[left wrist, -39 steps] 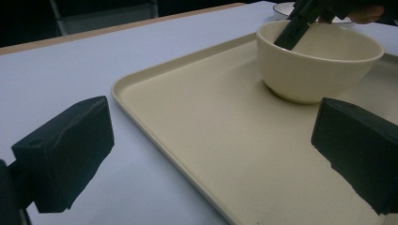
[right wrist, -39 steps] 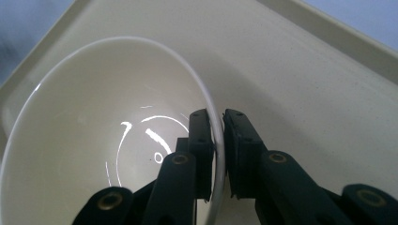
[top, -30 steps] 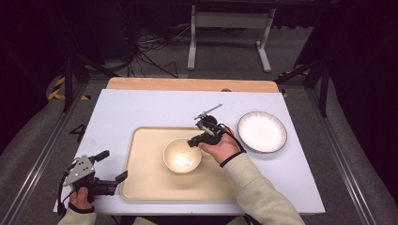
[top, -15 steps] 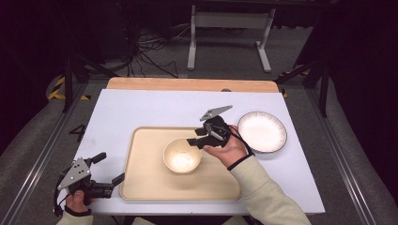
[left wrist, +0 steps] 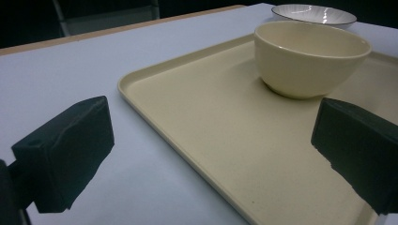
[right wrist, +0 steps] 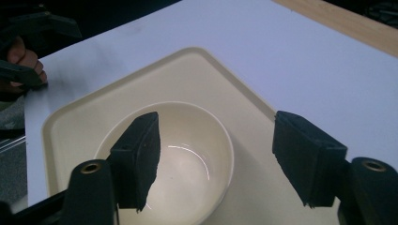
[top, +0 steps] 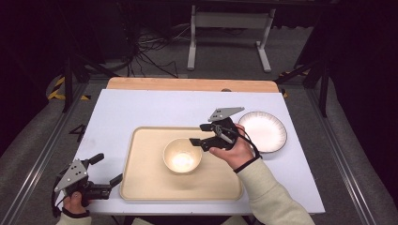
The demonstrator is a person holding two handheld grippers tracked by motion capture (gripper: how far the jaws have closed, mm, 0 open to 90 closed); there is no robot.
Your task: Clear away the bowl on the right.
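While the round cream ceramic bowl [top: 182,155] is sitting upright mid-tray on the flat beige plastic tray [top: 141,187], the right gripper [top: 202,136] is hovering just beside its rim, jaws spread with nothing between them, having just been opening. A white ribbed plate [top: 263,131] is lying right of the tray on the white table [top: 122,110]. The left gripper [top: 107,169] is resting by the tray's near left corner.

Left gripper view: jaws are standing wide, straddling the tray's edge; bowl [left wrist: 309,58] and plate [left wrist: 313,14] are lying ahead, nothing blocking.

Right gripper view: jaws are hanging apart above the bowl [right wrist: 187,159], clear of it.
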